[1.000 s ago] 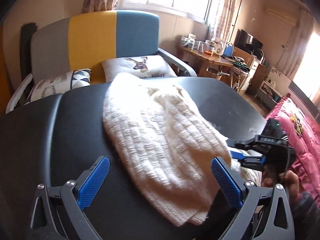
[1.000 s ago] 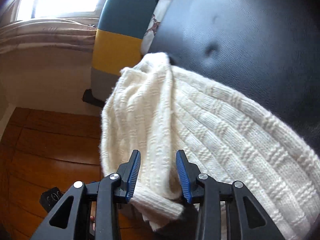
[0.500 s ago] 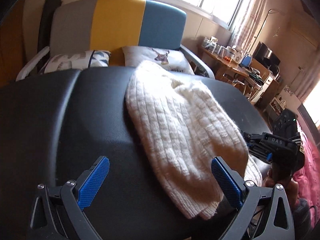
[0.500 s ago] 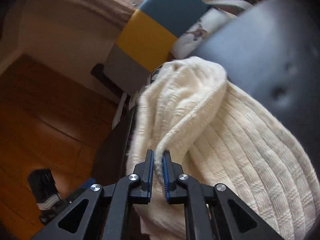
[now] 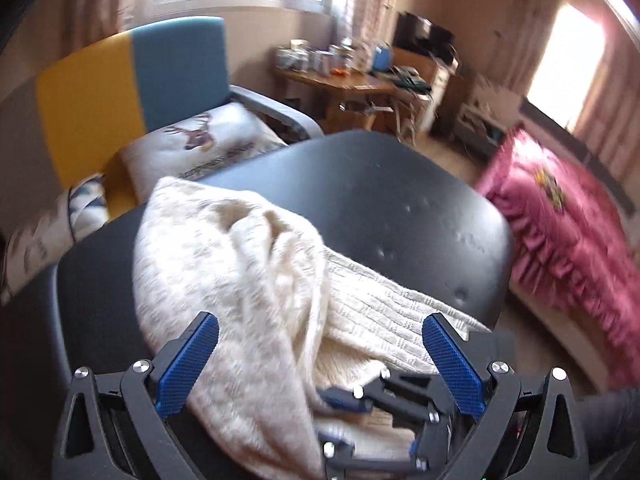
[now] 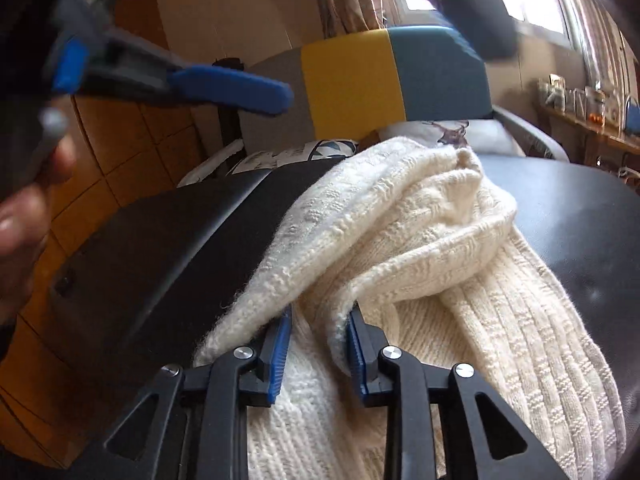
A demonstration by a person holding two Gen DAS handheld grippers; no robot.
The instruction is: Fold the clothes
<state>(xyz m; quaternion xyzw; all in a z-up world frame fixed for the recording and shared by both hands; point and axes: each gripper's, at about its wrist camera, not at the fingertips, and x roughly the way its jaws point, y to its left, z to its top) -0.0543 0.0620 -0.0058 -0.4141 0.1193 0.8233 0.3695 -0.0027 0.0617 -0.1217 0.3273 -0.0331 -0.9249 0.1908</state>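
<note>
Right hand-held gripper (image 6: 316, 346) nearest, jaws opening, sweater (image 6: 420, 248) fold between pads, not pinched; left hand-held gripper (image 5: 320, 360) spread wide, empty, over near hem; cream sweater heaped along black worktop (image 5: 380, 200), one side doubled over middle. To do well, I'd judge: let fold drop flat, pull jaws back clear of knit, smooth lump before next fold. Beyond: cushions, striped sofa (image 5: 132, 76).

Sweater (image 6: 460, 264): cream, ribbed knit. Table (image 5: 392, 208): black. Chair back (image 6: 372, 80): grey, yellow, teal panels. Bedcover (image 5: 560, 224): pink.
</note>
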